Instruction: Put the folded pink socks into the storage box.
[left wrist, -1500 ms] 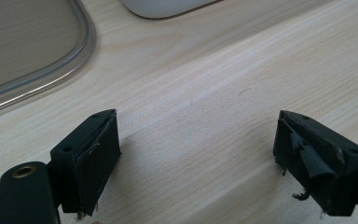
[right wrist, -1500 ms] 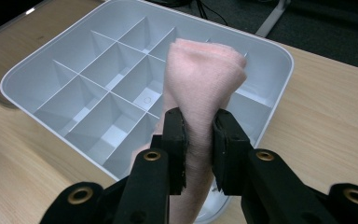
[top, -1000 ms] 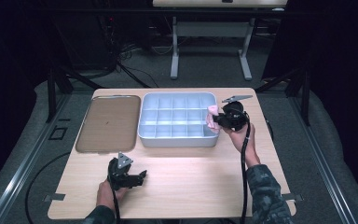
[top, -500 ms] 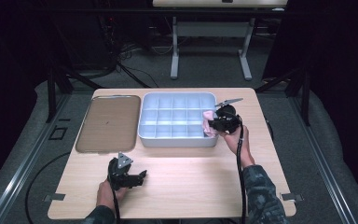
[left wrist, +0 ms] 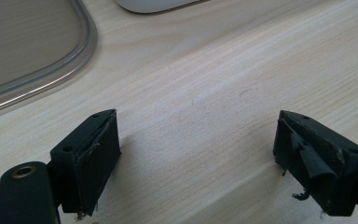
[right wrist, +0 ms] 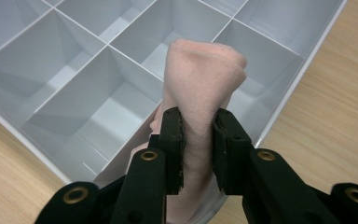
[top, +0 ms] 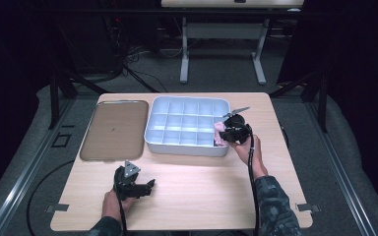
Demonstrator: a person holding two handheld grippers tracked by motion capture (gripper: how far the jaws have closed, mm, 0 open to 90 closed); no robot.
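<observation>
A pale pink rolled sock [right wrist: 200, 79] hangs over the near right corner cells of a white divided bin [right wrist: 70, 60], pinched between the jaws of my right gripper [right wrist: 198, 140]. From above, the sock [top: 220, 132] and right gripper [top: 229, 133] sit at the bin's [top: 187, 125] near right corner. My left gripper [top: 145, 187] rests low over the bare wood near the table's front left, jaws wide apart with nothing between them [left wrist: 196, 158].
A brown flat tray [top: 114, 129] lies left of the bin; its rounded rim [left wrist: 70, 60] shows beyond the left jaws. The bin's cells look bare. Bare wood [top: 202, 182] stretches between the two hands. A metal stand [top: 221, 44] sits on the floor beyond the table.
My right gripper has carried the sock a little left and nearer, from the bin's right edge toward its near right corner. The left gripper has stayed put.
</observation>
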